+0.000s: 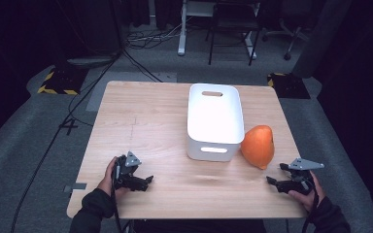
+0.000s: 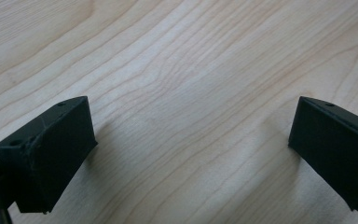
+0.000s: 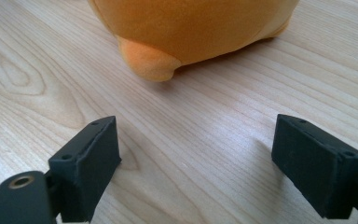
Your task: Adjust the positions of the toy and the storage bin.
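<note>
An orange plush toy (image 1: pixel 258 145) lies on the wooden table (image 1: pixel 150 116), touching the right side of a white bin (image 1: pixel 214 120). My right gripper (image 1: pixel 277 174) rests near the table's front right corner, pointing left, just short of the toy. In the right gripper view its jaws stand wide apart with bare wood between them, and the plush toy (image 3: pixel 191 32) lies just beyond. My left gripper (image 1: pixel 145 181) sits at the front left of the table, held by a hand. The left gripper view shows its jaws spread wide over plain wood, nothing between them.
The white bin has handle slots at its near and far ends and looks empty. Behind the table, cables (image 1: pixel 145 39) run across the grey floor past desk legs (image 1: pixel 182 29) and a chair base (image 1: pixel 287 36). Yellow-black striped pads (image 1: pixel 58 82) lie at the far corners.
</note>
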### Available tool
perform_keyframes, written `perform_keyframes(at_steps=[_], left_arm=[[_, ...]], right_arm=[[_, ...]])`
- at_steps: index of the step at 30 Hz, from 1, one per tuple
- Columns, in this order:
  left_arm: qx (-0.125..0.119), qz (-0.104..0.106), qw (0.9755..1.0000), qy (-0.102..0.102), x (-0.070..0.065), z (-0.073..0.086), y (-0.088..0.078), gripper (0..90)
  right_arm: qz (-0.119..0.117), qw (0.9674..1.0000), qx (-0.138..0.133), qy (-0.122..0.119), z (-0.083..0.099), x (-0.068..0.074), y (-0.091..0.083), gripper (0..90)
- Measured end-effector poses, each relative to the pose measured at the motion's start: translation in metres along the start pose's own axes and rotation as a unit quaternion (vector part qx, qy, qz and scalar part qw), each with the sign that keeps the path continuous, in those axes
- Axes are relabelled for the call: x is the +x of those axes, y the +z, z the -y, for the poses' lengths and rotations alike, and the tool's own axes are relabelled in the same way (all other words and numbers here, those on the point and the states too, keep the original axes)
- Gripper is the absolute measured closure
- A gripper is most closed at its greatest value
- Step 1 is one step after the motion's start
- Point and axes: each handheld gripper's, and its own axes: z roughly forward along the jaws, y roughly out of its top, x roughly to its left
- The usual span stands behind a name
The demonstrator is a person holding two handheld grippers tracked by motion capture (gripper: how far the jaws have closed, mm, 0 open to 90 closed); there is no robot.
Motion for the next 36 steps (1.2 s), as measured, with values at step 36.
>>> perform_keyframes(at_steps=[36], left_arm=[[-0.098, 0.109, 0.9842, 0.099, -0.033, -0.085, 0.002, 22.3]], right_arm=[[0.005, 1.0000, 0.001, 0.004, 0.001, 0.001, -0.002, 14.9]])
